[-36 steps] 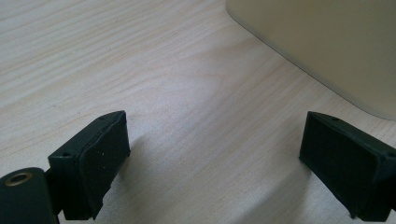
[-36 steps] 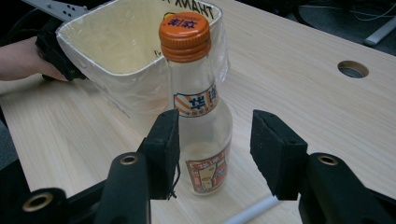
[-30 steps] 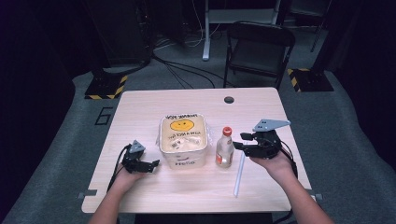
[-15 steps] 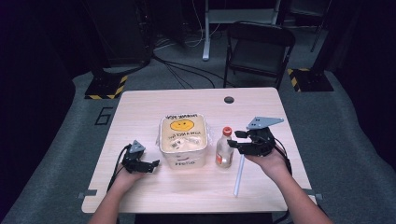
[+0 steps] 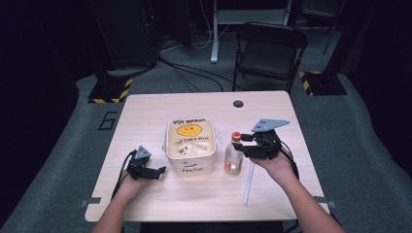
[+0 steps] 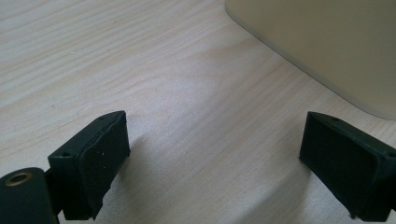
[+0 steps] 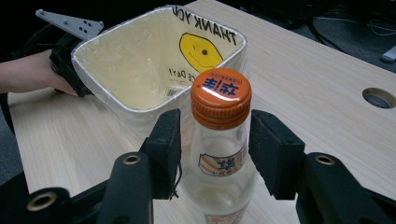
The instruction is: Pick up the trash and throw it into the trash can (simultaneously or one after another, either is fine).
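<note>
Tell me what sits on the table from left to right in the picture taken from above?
Left claw → bin lined with a smiley-face bag → glass bottle with an orange cap → right claw, reaching the bottle from the right.

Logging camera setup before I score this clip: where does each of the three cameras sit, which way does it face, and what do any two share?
High view: above the person's side, facing forward and down on the table; forearms, left gripper, right gripper show.
Left gripper view: low over the tabletop, along its open jaws toward the bin.
Right gripper view: along its jaws flanking the bottle, facing the bin and the other hand.
Shared: bin, table.
</note>
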The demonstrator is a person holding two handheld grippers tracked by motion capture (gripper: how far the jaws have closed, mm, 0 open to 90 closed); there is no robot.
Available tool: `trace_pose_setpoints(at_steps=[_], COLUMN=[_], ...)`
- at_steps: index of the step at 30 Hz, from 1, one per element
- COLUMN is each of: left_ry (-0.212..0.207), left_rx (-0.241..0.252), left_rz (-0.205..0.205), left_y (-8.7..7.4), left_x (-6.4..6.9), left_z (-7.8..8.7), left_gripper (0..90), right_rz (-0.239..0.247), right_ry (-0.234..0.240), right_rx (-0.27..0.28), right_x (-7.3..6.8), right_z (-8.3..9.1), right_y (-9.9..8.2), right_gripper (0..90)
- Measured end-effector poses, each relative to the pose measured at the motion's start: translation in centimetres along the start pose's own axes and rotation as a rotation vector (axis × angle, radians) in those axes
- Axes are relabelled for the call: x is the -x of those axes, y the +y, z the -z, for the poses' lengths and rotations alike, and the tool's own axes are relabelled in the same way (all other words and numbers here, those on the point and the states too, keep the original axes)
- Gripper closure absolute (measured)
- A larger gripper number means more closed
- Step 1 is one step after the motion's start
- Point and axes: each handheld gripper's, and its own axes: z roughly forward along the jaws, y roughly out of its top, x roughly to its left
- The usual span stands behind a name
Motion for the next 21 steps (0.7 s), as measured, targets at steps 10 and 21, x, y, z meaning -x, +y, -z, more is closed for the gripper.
trace_pose_setpoints(at_steps=[10,21], left_ry=[-0.002,-0.006], left_rx=[-0.001,-0.001], left_rz=[-0.002,0.0], left_y=[0.0,0.0], left_x=[0.0,0.0], left_z=[0.0,0.0], left_gripper=[8.0,8.0], right_rz=[0.005,0.016], right_ry=[-0.005,-0.026], right_rx=[-0.002,0.012], right_x=[0.1,0.0], right_z=[-0.7,-1.2], right_y=[0.3,0.6], right_gripper=[55.0,59.2])
